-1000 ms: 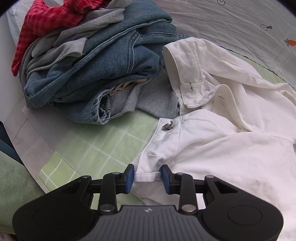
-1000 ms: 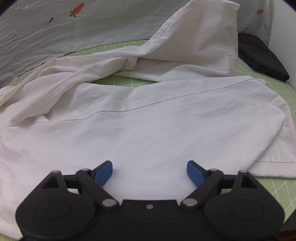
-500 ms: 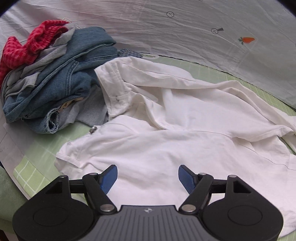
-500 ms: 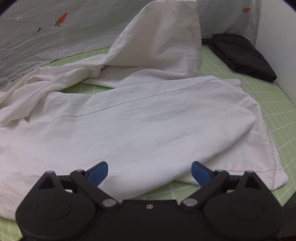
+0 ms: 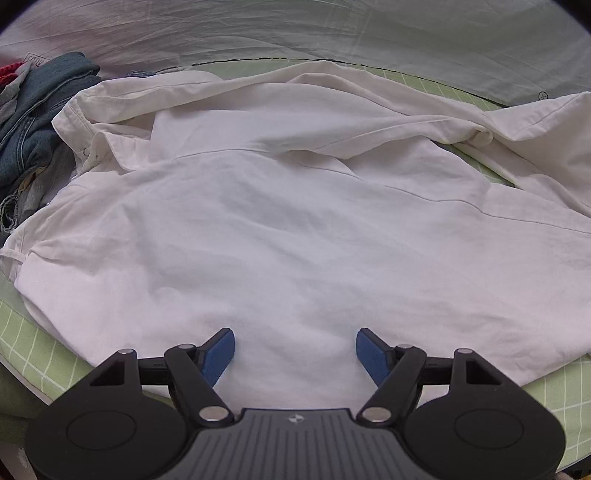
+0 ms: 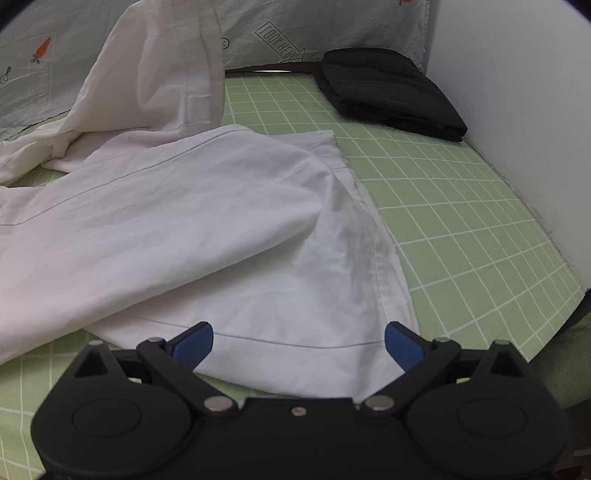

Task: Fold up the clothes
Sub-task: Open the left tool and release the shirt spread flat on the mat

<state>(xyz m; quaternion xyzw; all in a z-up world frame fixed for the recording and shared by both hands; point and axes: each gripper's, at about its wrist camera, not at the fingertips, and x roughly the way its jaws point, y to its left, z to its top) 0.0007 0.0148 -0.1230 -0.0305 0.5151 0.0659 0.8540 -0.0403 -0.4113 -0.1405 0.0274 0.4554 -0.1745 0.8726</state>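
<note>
White trousers (image 5: 280, 229) lie spread on the green checked mat (image 5: 40, 354), waistband at the left (image 5: 92, 147). My left gripper (image 5: 295, 354) is open and empty, low over the seat of the trousers near their front edge. In the right wrist view the leg ends (image 6: 221, 236) lie on the mat; the near leg's hem (image 6: 295, 347) sits between the jaws of my open, empty right gripper (image 6: 299, 343). The far leg (image 6: 159, 74) rises against the grey sheet at the back.
A pile of blue jeans (image 5: 29, 122) and other clothes sits at the far left. A folded black garment (image 6: 388, 92) lies at the back right by a white wall (image 6: 517, 92). Grey printed sheet (image 5: 332, 33) hangs behind. The mat edge (image 6: 554, 314) drops off at the right.
My left gripper let go of the waistband, opened, and moved right over the seat. My right gripper, open throughout, moved right and back toward the near leg's hem.
</note>
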